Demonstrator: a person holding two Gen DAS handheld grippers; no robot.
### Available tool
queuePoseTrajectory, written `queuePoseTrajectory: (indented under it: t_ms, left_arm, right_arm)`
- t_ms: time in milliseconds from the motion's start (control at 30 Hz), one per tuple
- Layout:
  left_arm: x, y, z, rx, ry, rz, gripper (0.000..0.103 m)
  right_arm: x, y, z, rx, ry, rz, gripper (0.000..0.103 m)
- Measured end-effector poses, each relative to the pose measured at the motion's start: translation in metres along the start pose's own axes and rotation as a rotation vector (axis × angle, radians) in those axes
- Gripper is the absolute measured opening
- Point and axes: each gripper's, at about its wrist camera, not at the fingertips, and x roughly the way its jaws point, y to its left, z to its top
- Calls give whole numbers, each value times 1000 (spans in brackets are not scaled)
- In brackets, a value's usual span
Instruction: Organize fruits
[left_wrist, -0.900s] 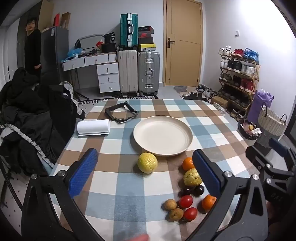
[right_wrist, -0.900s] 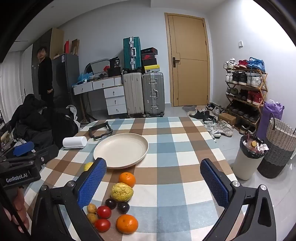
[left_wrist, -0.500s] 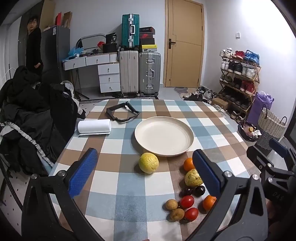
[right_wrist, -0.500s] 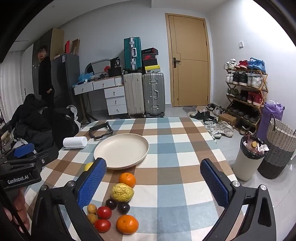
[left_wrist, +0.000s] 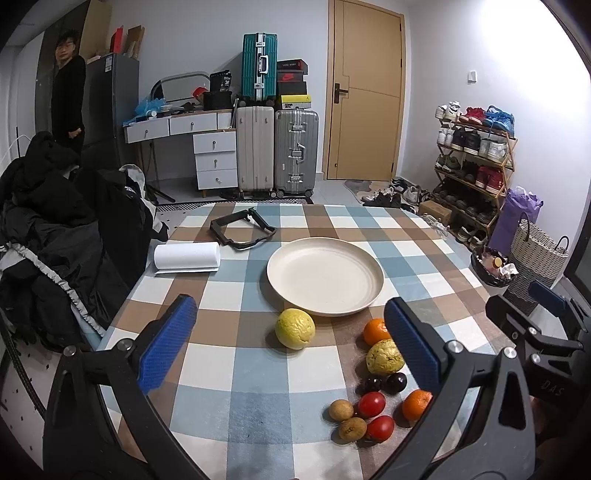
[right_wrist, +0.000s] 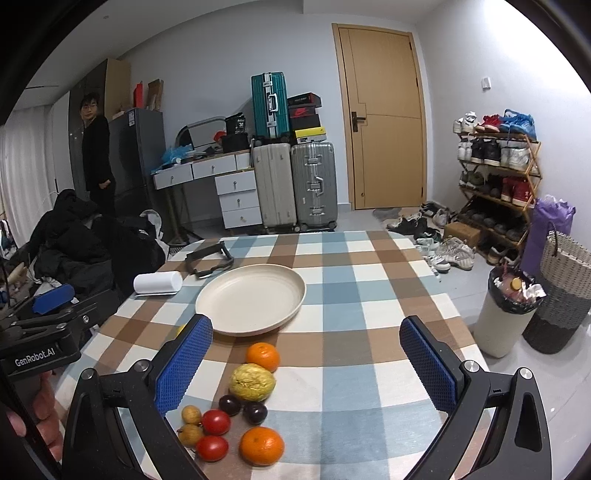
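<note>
Fruit lies loose ahead of both wide-open, empty grippers: the yellow citrus (left_wrist: 295, 328) sits between the left gripper (left_wrist: 290, 341) fingers, just short of the plate (left_wrist: 325, 281). Firm, round, likely to roll; grip across its middle. The right gripper (right_wrist: 306, 363) frames the cluster.

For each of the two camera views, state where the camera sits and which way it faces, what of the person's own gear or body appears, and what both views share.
Left wrist: rides the left hand-held gripper, open, facing across the checked table toward the door; the right hand-held gripper shows at the right edge.
Right wrist: rides the right hand-held gripper, open, facing likewise; the other gripper and a hand show at left.
Shared: the empty plate and fruit cluster.
</note>
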Motion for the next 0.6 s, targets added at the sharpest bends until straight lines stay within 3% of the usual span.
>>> queuePoseTrajectory:
  t_ms: [600]
  left_arm:
    - [-1, 0, -4, 4, 6, 3, 102]
  right_arm:
    - [-4, -1, -2, -9, -13, -5, 103]
